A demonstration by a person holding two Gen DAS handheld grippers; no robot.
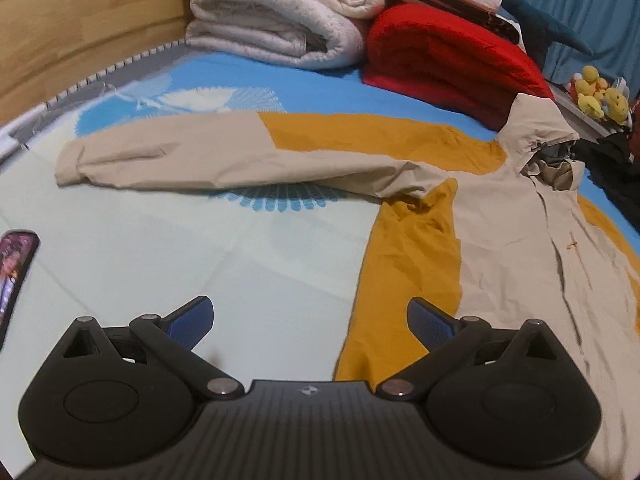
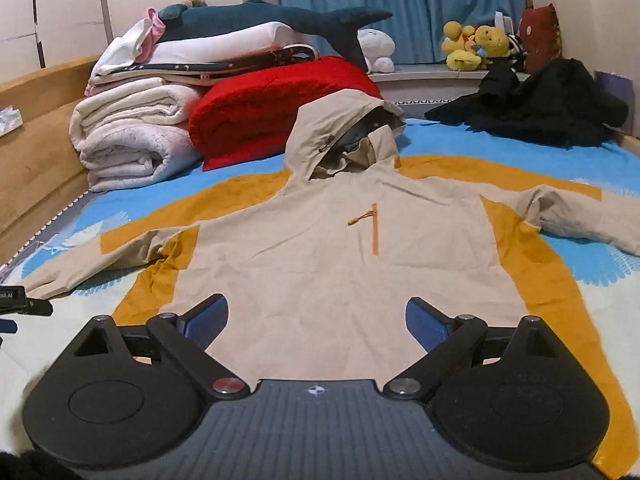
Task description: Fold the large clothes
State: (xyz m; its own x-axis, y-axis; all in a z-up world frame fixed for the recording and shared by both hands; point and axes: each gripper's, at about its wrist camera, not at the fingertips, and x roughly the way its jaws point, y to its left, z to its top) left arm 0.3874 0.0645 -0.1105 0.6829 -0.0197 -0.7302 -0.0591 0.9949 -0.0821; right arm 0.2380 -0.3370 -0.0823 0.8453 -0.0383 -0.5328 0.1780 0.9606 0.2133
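Observation:
A beige and mustard hooded jacket point(image 2: 332, 252) lies flat and face up on the bed, both sleeves spread out sideways, hood point(image 2: 344, 128) toward the pillows. In the left wrist view the jacket point(image 1: 508, 240) is at the right and its sleeve point(image 1: 224, 156) stretches left. My left gripper point(image 1: 310, 322) is open and empty, above the sheet beside the jacket's mustard side panel. My right gripper point(image 2: 316, 322) is open and empty, above the jacket's lower front.
Folded white blankets point(image 2: 132, 136) and a red quilt point(image 2: 276, 108) are stacked at the bed's head. A black garment point(image 2: 540, 108) lies at the far right. A wooden bed frame point(image 1: 80, 28) runs along the left. A phone point(image 1: 16, 276) lies on the sheet at left.

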